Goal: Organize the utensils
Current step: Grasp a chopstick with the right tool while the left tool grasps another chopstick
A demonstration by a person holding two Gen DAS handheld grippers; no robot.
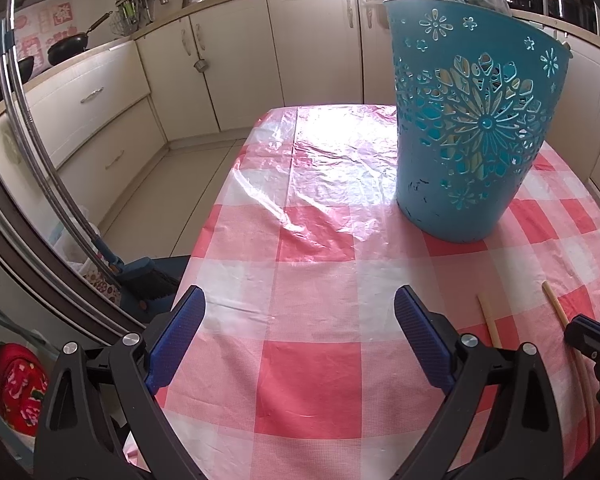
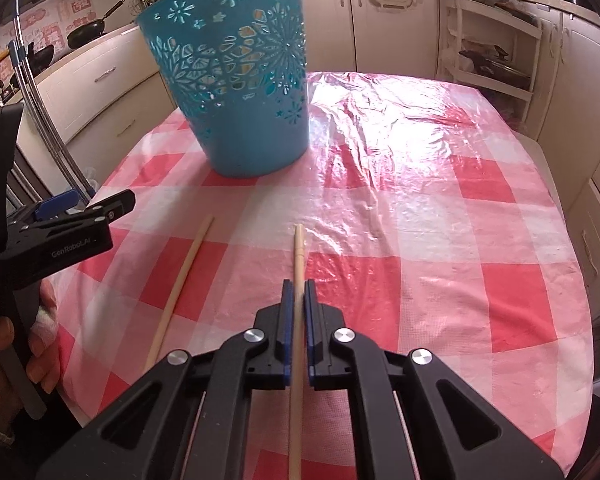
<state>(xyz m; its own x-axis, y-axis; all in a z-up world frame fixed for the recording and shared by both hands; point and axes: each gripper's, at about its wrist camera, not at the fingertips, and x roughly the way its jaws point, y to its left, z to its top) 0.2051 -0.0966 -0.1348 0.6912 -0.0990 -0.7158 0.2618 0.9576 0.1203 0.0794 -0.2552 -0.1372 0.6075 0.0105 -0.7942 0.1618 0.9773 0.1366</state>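
Basket (image 2: 236, 80) contents obscured by wall cutouts; held chopstick (image 2: 298, 256) rear end cut by frame edge.

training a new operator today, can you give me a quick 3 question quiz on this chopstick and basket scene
1. True or false: the right gripper has its fingers closed around a chopstick.
2. Multiple choice: where is the second chopstick? A) inside the blue basket B) flat on the checked tablecloth, to the left of the held one C) in the left gripper.
3. Fill in: the left gripper is ____ and holds nothing.

Key
1. True.
2. B. It lies on the tablecloth, apart from the blue basket.
3. Open.
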